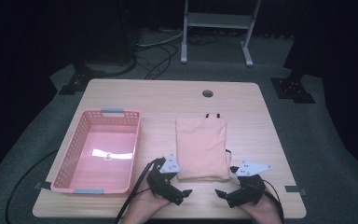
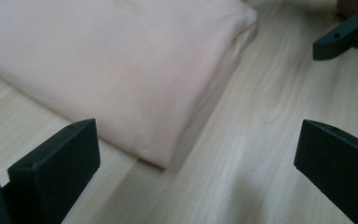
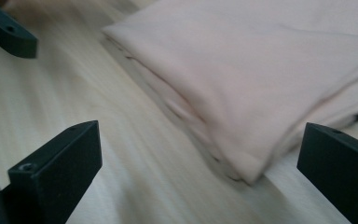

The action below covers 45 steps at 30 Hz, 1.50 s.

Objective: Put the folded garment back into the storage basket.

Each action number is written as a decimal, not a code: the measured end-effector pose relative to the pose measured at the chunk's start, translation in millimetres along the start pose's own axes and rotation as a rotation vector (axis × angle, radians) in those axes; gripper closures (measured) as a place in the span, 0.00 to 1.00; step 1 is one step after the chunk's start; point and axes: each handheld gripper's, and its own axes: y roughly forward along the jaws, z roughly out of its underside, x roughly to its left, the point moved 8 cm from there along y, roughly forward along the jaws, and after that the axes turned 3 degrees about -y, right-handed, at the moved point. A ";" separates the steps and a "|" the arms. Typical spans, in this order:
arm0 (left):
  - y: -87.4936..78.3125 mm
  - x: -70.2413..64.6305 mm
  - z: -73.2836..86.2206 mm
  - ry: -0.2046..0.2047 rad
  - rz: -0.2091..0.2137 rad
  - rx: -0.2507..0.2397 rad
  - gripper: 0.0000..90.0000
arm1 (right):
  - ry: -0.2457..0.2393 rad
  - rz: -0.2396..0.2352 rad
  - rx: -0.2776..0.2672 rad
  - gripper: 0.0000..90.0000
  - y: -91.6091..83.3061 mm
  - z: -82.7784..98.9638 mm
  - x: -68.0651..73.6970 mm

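Both grippers, left [image 1: 186, 192] and right [image 1: 220, 192], jaws spread, empty. Folded peach cloth bundle [image 1: 201, 148] just ahead. Best to pinch near corners low, catching all layers.

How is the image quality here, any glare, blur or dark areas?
High view: the room beyond the table is dark, and a white glare streak lies on the floor of the pink basket. Left gripper view: the folded cloth looks soft, the near jaws sharp. Right gripper view: the cloth's edge is slightly blurred.
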 end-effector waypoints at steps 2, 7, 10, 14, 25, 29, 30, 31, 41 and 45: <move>1.1 4.2 1.9 0.000 -0.013 0.004 0.00 | 0.016 0.016 0.007 0.00 0.4 2.9 -6.5; 5.1 12.4 7.3 0.000 -0.052 0.026 0.00 | 0.025 0.061 0.036 0.00 2.9 6.3 -15.5; 8.2 14.8 9.8 0.013 -0.066 0.042 0.00 | 0.012 0.087 0.076 0.00 7.1 7.9 -18.6; 12.0 17.5 12.9 0.024 -0.095 0.059 0.00 | 0.007 0.087 0.099 0.00 9.9 8.5 -19.2; 12.8 17.9 12.5 0.028 -0.096 0.060 0.00 | 0.007 0.076 0.113 0.00 13.0 8.2 -19.6; 12.8 17.7 12.5 0.028 -0.096 0.059 0.00 | 0.003 0.072 0.100 0.06 13.1 6.6 -19.8; 12.8 17.6 12.5 0.029 -0.096 0.060 0.00 | -0.003 0.068 0.094 0.06 13.1 6.1 -19.7; 12.8 17.5 12.5 0.030 -0.095 0.060 0.00 | -0.004 0.068 0.093 0.06 13.5 5.8 -20.0; 14.1 17.2 11.5 0.024 -0.098 0.059 0.00 | 0.006 0.079 0.054 0.25 12.9 2.3 -22.6; 14.2 16.9 11.6 0.027 -0.097 0.059 0.00 | 0.009 0.083 0.035 0.34 11.6 2.2 -22.4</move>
